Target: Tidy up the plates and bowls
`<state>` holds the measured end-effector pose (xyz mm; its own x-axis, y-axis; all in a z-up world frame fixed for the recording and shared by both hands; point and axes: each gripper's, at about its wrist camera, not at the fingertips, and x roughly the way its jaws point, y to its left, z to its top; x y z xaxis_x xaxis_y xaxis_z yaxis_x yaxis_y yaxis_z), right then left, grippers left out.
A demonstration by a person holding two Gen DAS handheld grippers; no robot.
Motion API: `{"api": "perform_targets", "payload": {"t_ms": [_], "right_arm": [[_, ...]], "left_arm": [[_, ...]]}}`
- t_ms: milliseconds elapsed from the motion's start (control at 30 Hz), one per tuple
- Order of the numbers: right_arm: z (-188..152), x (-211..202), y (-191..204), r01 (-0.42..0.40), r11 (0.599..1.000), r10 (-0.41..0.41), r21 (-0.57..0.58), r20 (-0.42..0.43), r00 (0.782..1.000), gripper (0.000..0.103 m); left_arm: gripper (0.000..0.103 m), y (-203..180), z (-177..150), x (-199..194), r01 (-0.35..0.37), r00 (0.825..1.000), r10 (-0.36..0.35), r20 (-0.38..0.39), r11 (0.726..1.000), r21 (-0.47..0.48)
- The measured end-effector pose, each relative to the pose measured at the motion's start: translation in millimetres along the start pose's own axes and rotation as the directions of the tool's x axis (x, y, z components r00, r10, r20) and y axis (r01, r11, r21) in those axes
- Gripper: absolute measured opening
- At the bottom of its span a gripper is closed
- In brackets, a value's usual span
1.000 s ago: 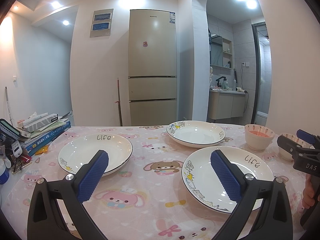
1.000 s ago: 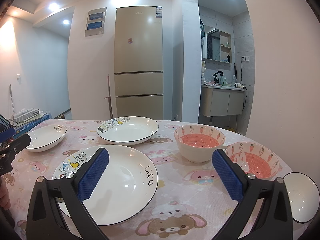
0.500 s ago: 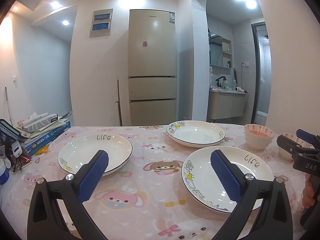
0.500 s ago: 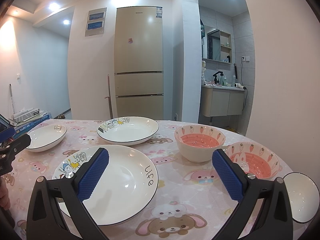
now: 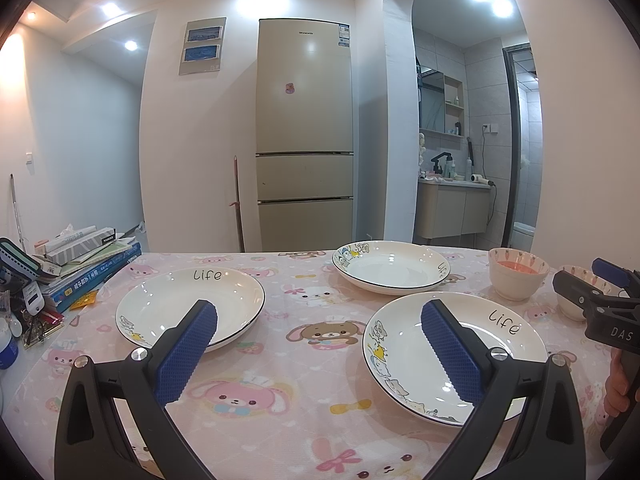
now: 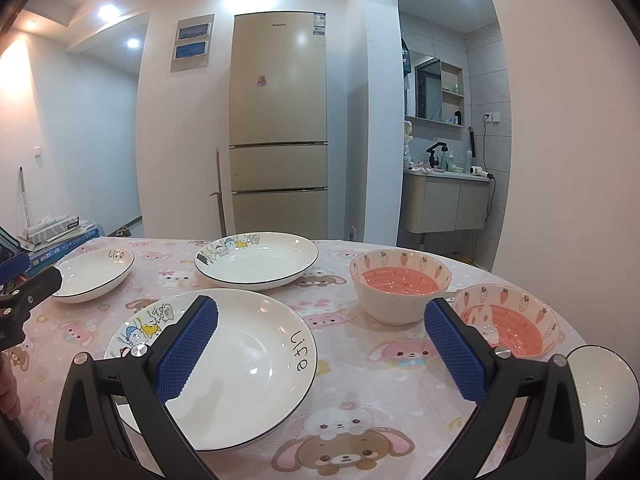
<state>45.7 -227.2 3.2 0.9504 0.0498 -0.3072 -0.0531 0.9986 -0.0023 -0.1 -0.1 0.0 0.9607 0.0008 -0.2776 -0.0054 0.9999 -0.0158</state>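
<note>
On table [image 6: 360, 400] — three plates [image 6: 256, 260], two bowls [image 6: 400, 284]

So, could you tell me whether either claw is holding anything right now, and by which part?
Nothing is held: the left claw and right claw are both open and empty.

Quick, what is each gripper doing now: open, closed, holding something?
Left gripper: open, holding nothing.
Right gripper: open, holding nothing.

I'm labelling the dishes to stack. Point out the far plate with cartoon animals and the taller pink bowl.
far plate [image 6: 256, 266], right wrist view, on its white inner well.
taller pink bowl [image 6: 400, 282], right wrist view, on its pink inside.
</note>
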Motion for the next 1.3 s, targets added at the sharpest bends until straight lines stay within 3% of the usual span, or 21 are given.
{"api": "perform_targets", "payload": {"t_ms": [633,767,833,1033,1300], "right_arm": [[-2.4,-1.8,-1.4,0.026,1.0,-0.026,0.008,0.013,1.0,0.103],[-3.5,-1.9,0.0,0.002,1.0,-0.002,0.005,0.012,1.0,0.103],[-3.4,-2.0,2.2,-0.017,1.0,0.017,-0.001,0.006,1.0,0.103],[-2.6,0.4,1.3,-0.012,1.0,0.012,0.008,-0.007,1.0,0.103],[-1.8,3.0,0.7,-0.022,1.0,0.022,-0.007,-0.01,1.0,0.103]], "left_arm": [[0.103,-1.1,1.0,-2.0,0.018,1.0,-0.018,0.002,1.0,0.003],[0.103,-3.4,-0.3,-1.8,0.031,1.0,-0.031,0.002,1.0,0.007],[0.103,-4.5,-0.3,-3.2,0.074,0.997,-0.074,0.003,0.997,0.009],[0.103,-3.0,-0.2,-1.9,0.042,0.999,-0.042,0.002,0.999,-0.002],[0.103,-6.8,-1.1,-2.4,0.067,0.998,-0.067,-0.003,0.998,0.015]]}}
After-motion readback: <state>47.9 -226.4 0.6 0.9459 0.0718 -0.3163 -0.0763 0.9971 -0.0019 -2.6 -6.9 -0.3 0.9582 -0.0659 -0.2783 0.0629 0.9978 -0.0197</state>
